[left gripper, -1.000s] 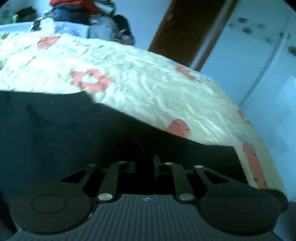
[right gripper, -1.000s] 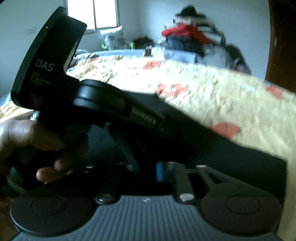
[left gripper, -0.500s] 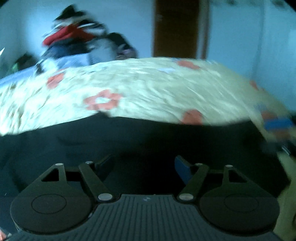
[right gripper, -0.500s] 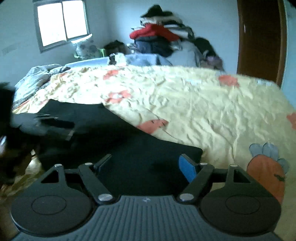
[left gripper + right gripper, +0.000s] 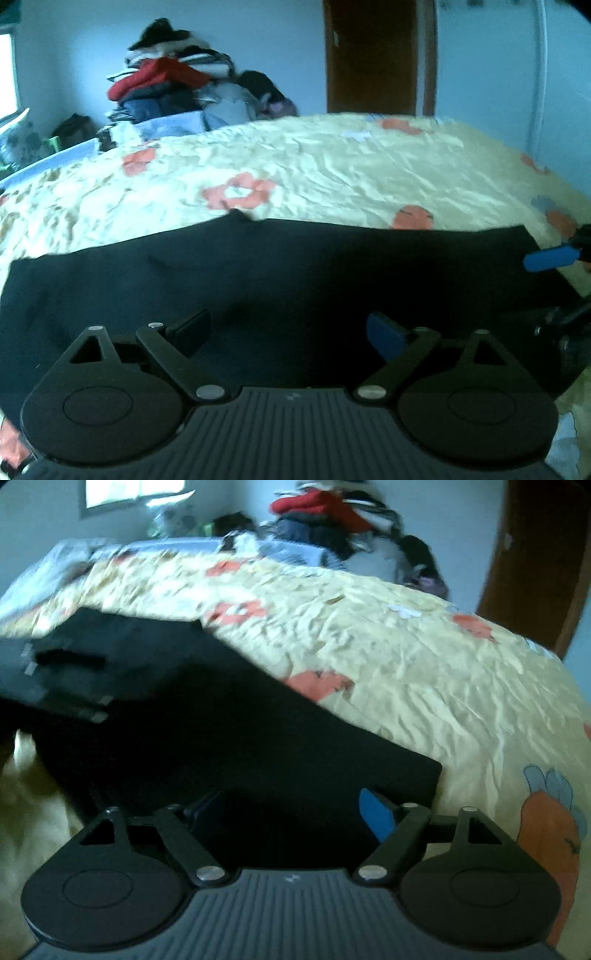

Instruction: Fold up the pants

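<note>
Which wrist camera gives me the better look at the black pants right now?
Left wrist: the pants span the frame, far edge and both ends visible against the bedspread. The right wrist view is blurrier, showing the pants obliquely, its left part hidden by the other tool.

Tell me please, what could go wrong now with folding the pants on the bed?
1. Both grippers, left and right, are open with nothing held, so the next grasp on the thin pants may also pinch the wrinkled bedsheet.
2. The grippers are near each other over the pants; the right one's blue pad shows at the left view's edge, so they might collide.
</note>
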Motion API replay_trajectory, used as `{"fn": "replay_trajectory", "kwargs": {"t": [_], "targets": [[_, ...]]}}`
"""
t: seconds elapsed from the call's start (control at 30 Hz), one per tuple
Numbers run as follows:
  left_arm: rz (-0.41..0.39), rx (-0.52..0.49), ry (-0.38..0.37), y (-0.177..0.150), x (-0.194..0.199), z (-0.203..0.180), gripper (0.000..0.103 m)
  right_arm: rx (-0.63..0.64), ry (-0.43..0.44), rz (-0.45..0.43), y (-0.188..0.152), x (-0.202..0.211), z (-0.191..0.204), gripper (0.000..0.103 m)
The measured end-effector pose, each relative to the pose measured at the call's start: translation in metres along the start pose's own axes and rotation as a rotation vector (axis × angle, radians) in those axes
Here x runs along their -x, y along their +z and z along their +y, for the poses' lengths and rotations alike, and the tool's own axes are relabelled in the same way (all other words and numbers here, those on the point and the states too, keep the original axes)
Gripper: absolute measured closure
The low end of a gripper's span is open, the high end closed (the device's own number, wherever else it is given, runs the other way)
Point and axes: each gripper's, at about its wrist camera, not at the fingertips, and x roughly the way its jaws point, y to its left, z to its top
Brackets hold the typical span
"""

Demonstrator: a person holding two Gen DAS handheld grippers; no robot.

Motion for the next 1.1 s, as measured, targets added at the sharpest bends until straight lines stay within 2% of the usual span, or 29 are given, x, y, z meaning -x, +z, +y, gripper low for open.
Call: {"fn": "replay_trajectory", "kwargs": {"t": [0.1, 0.3, 0.43, 0.53, 0.67, 0.83, 1.03, 1.1], "targets": [[-0.02, 0.059, 0.075, -0.008, 0.013, 0.028, 0.009, 0.005, 0.065, -0.06, 0.011, 0.013, 0.01, 0.022], [-0.037, 0.254, 0.248, -0.021, 0.04, 0.109, 0.007, 0.142, 0.197, -0.034, 0.036, -0.007, 0.069, 0.022], [-0.006, 0.246, 0.42, -0.033, 0.048, 0.156, 0.005, 0.218, 0.203, 0.017, 0.037, -0.034, 0.101, 0.021], [0.033, 0.248, 0.484, -0.044, 0.054, 0.184, 0.005, 0.176, 0.188, 0.012, 0.038, -0.037, 0.104, 0.02], [0.013, 0.323, 0.499, -0.054, 0.063, 0.211, 0.004, 0.243, 0.19, -0.058, 0.043, -0.017, 0.128, 0.02], [-0.005, 0.447, 0.426, -0.064, 0.068, 0.229, 0.003, 0.346, 0.251, -0.125, 0.061, -0.014, 0.186, 0.02], [-0.022, 0.572, 0.459, -0.082, 0.078, 0.256, 0.004, 0.579, 0.241, -0.217, 0.066, -0.032, 0.275, 0.02], [-0.034, 0.66, 0.409, -0.09, 0.082, 0.272, 0.004, 0.667, 0.224, -0.248, 0.064, -0.039, 0.301, 0.021]]}}
